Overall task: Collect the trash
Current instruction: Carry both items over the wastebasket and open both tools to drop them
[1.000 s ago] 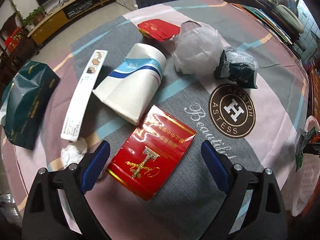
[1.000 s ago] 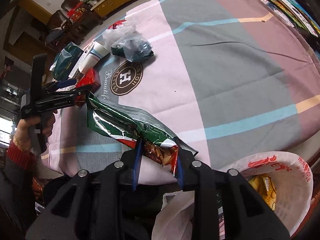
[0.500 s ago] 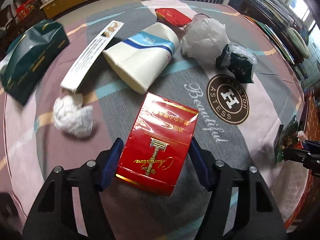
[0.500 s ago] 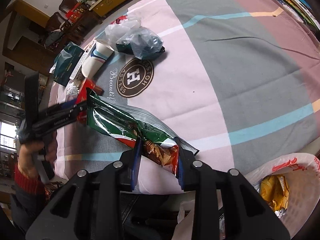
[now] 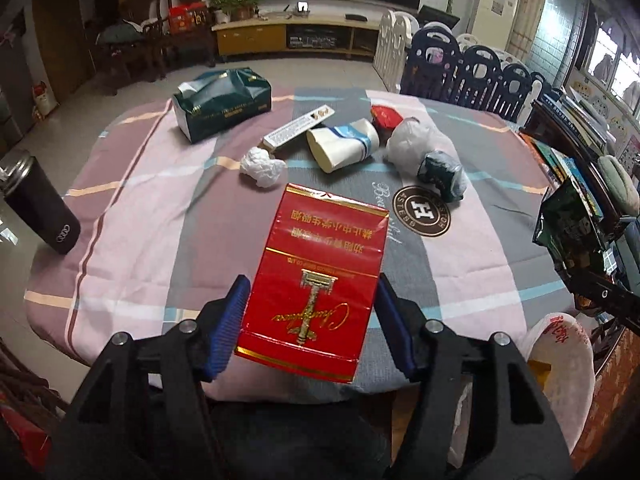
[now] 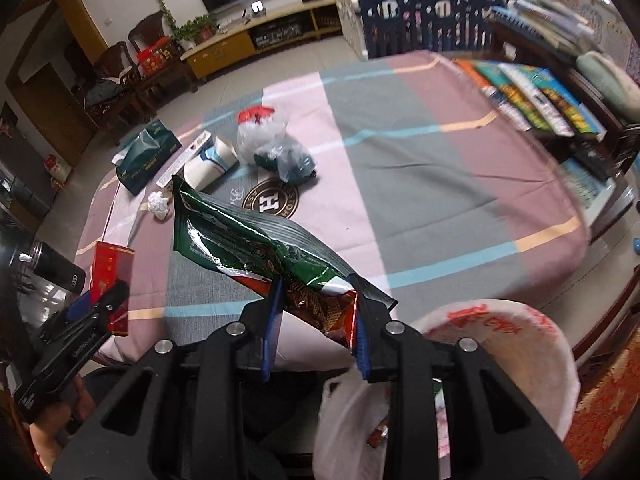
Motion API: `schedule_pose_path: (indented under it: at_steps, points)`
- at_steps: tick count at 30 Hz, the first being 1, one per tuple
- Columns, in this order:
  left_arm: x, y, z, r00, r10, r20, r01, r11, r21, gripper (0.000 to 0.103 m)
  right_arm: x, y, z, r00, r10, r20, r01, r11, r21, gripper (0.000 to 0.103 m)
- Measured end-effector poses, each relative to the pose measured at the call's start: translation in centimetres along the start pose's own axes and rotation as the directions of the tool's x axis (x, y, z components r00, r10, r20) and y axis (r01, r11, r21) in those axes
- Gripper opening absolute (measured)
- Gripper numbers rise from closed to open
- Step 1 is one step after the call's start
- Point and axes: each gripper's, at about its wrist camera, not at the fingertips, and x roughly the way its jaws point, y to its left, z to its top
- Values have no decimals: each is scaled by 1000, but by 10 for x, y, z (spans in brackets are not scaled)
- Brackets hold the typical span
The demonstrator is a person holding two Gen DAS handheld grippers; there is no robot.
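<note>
Lifted off the bench (image 5: 132,216) since a second ago, the red packet (image 5: 316,292) now hangs above the cloth in the left gripper (image 5: 314,324), whose jaws have just been closing and now clench its two long edges. A crumpled green snack wrapper (image 6: 256,248) sticks up from the right gripper (image 6: 318,326), jaws clamped on its red end, above the white trash bag (image 6: 532,344) at the bench edge. On the bench lie a paper cup (image 5: 344,148), a tissue wad (image 5: 262,166) and a green tissue pack (image 5: 222,104).
</note>
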Motion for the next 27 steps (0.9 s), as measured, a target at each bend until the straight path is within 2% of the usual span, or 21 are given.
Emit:
schedule_pose_path:
  at_steps: [5, 14, 19, 27]
  points:
    - [-48, -28, -6, 997, -38, 61, 36, 999, 30, 63, -41, -29, -20, 998, -43, 35, 41, 999, 36, 31]
    - [-113, -69, -30, 985, -102, 136, 91, 992, 89, 63, -95, -92, -61, 986, -160, 41, 155, 982, 110, 31]
    - [-146, -90, -34, 974, -130, 185, 108, 987, 123, 63, -99, -106, -89, 982, -191, -4, 191, 976, 108, 31]
    - [-150, -110, -40, 971, -156, 179, 128, 978, 162, 63, -85, -118, -104, 977, -200, -68, 207, 971, 121, 31]
